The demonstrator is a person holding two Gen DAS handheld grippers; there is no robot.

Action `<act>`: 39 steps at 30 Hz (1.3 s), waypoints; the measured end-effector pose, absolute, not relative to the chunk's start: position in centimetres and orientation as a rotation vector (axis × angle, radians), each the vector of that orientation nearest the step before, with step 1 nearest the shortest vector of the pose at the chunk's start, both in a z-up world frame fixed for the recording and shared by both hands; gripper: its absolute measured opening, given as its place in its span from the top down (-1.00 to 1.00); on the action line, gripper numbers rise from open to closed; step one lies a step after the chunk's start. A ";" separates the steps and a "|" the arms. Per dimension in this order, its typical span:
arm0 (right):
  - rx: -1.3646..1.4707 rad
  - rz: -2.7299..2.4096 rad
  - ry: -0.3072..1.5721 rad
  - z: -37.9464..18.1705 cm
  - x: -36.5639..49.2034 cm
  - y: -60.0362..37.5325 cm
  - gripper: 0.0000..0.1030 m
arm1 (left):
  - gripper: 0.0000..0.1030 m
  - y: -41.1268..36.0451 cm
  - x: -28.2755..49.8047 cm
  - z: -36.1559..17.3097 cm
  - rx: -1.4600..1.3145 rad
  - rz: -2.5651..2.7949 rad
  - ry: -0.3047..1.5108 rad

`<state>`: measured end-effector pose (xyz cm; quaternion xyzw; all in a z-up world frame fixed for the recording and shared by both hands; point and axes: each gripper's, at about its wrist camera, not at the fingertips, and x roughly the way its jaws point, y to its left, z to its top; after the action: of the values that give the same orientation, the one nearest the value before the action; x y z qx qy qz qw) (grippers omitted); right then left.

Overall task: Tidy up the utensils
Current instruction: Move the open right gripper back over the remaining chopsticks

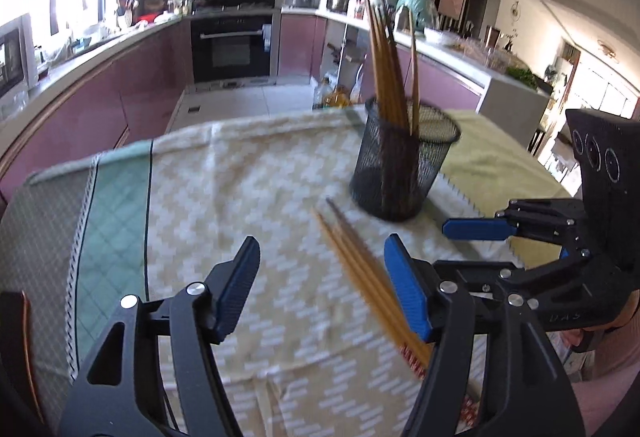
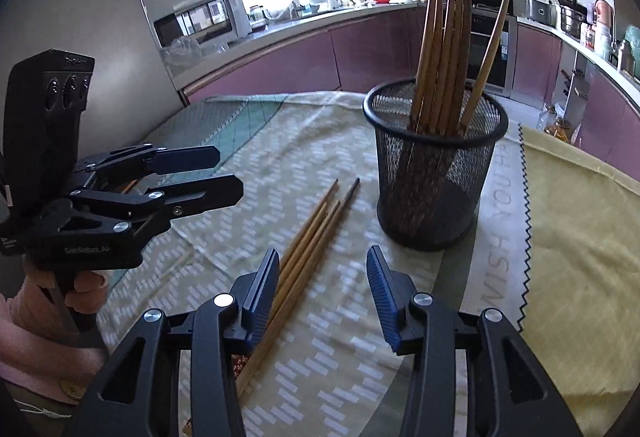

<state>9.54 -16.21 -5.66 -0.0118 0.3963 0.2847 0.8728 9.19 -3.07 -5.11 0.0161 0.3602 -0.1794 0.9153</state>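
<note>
Counting four loose chopsticks (image 2: 308, 233) flat on the table's cloth (image 2: 328, 357), I see six more upright in one mesh holder (image 2: 432, 173) nearby; my left hand-held gripper (image 1: 320, 285) and right hand-held gripper (image 2: 324, 289) gape empty.

left gripper (image 1: 320, 291) jaws apart; right gripper (image 2: 324, 291) jaws apart, empty.

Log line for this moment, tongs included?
left tongs: open, empty | right tongs: open, empty | loose chopsticks: on tablecloth | mesh cup: holds chopsticks
</note>
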 end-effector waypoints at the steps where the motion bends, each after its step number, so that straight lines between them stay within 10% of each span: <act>1: -0.026 0.595 0.840 -6.1 9.5 -16.1 0.16 | -0.24 -2.9 9.1 -5.7 0.027 -0.365 0.760; 39: -0.076 0.551 0.909 -8.8 8.6 -14.9 0.17 | -0.27 -5.9 8.6 -9.5 0.073 -0.400 0.894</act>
<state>8.64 -14.88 -8.83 -0.0364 0.4332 0.2625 0.8614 8.57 -5.91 -9.53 0.0349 0.4293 -0.1918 0.8819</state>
